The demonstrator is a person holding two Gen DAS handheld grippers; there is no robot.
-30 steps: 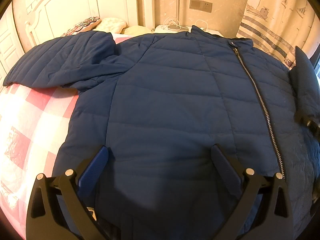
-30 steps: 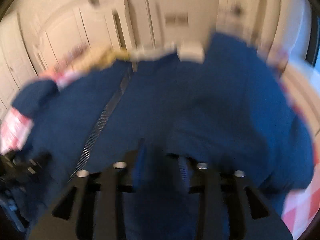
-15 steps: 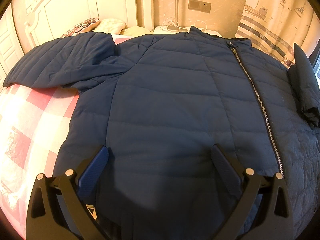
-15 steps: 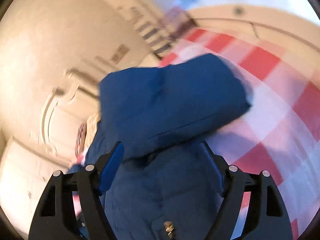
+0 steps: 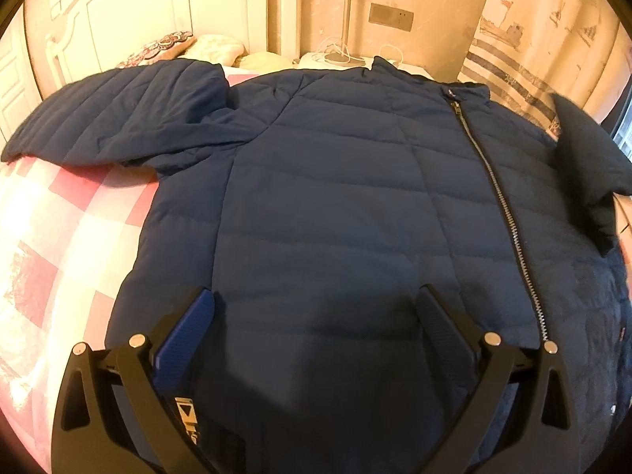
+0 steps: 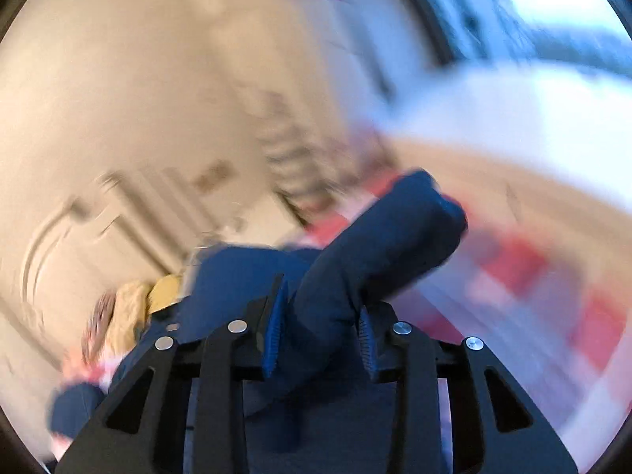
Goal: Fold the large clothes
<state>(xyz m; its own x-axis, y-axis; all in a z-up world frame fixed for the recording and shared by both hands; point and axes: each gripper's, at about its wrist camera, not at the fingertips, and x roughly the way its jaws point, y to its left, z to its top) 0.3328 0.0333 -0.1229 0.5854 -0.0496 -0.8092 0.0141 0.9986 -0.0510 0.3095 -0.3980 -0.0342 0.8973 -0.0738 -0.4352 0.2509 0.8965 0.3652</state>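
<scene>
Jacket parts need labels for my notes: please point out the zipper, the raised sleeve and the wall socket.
zipper [image 5: 498, 193], left wrist view, middle of its teeth
sleeve [image 6: 379, 260], right wrist view, stretch above the gripper
wall socket [image 5: 391, 17], left wrist view, plate centre

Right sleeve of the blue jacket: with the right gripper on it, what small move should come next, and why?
Probably carry the sleeve inward across the jacket front. The right gripper, whose jaws have just been closing, pinches the sleeve, now raised off the checked bedspread. The left gripper hangs open over the hem.
</scene>
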